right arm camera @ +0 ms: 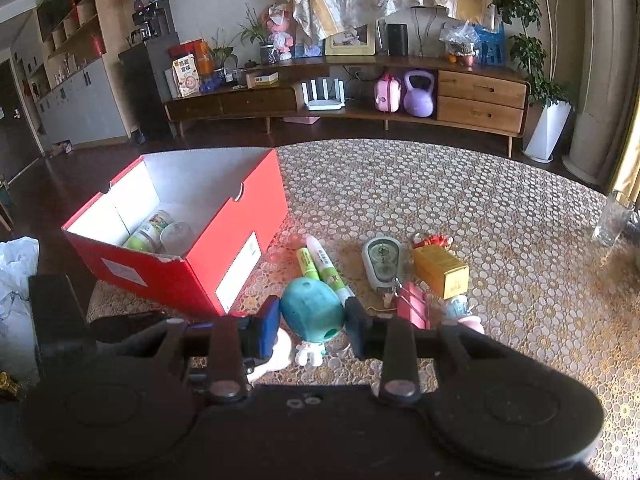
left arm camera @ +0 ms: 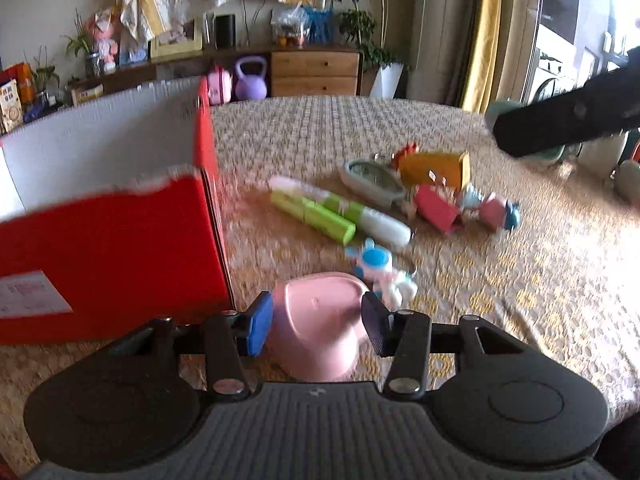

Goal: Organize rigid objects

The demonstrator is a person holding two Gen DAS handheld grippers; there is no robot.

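Note:
My left gripper (left arm camera: 316, 322) is shut on a pink rounded toy (left arm camera: 320, 344), its pads pressed against both sides, just right of the red cardboard box (left arm camera: 120, 248). My right gripper (right arm camera: 312, 330) is shut on a teal egg-shaped toy (right arm camera: 312, 312), held above the table in front of the box (right arm camera: 240, 256). In the left wrist view the right gripper shows as a black bar (left arm camera: 560, 120) at the upper right. Two jars (right arm camera: 156, 232) lie inside the box. Loose on the tablecloth are green-white tubes (right arm camera: 320, 264), an oval grey device (right arm camera: 382, 260), a yellow carton (right arm camera: 440, 270) and a pink block (right arm camera: 414, 310).
A small white and blue figure (left arm camera: 380, 272) stands right beside the left gripper's right finger. A drinking glass (right arm camera: 612, 220) stands at the table's far right edge. A patterned cloth (right arm camera: 480, 200) covers the table; a low wooden sideboard (right arm camera: 480, 100) stands beyond it.

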